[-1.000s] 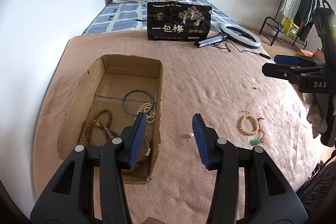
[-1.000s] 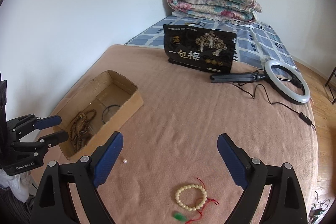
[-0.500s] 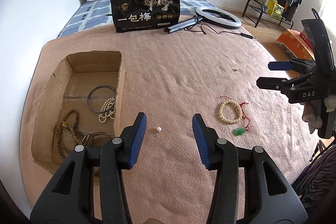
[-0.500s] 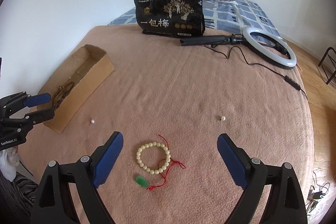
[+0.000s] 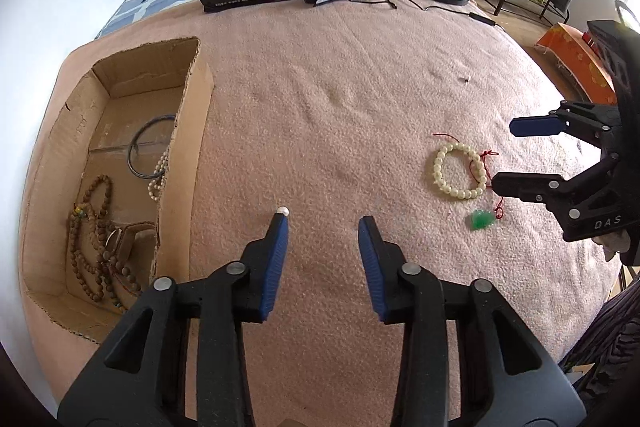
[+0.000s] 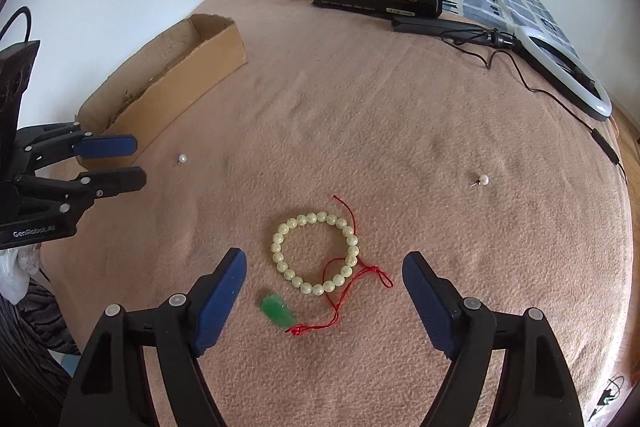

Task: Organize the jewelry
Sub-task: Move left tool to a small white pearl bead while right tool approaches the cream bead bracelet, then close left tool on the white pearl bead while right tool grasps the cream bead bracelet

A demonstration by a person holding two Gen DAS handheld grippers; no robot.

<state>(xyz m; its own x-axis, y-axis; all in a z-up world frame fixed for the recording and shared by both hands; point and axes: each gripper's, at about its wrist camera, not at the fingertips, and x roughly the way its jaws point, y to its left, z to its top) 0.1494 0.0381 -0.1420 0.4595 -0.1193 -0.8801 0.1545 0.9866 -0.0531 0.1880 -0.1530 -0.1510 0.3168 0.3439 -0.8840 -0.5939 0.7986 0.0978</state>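
I see the cream bead bracelet [image 6: 316,253] lying flat on the pink blanket [image 6: 360,131], red cord [image 6: 352,291] trailing to a green pendant [image 6: 278,310]. My right gripper [image 6: 322,279] hangs over the bracelet, jaws closing but still wide of the beads. Open blanket surrounds the bracelet. Left of it, my left gripper [image 5: 323,223] is closing with nothing between the pads, one tip beside a loose pearl [image 5: 283,211]. Further left, the cardboard box [image 5: 188,163] holds brown bead strands [image 5: 90,227] and a dark bangle [image 5: 146,151].
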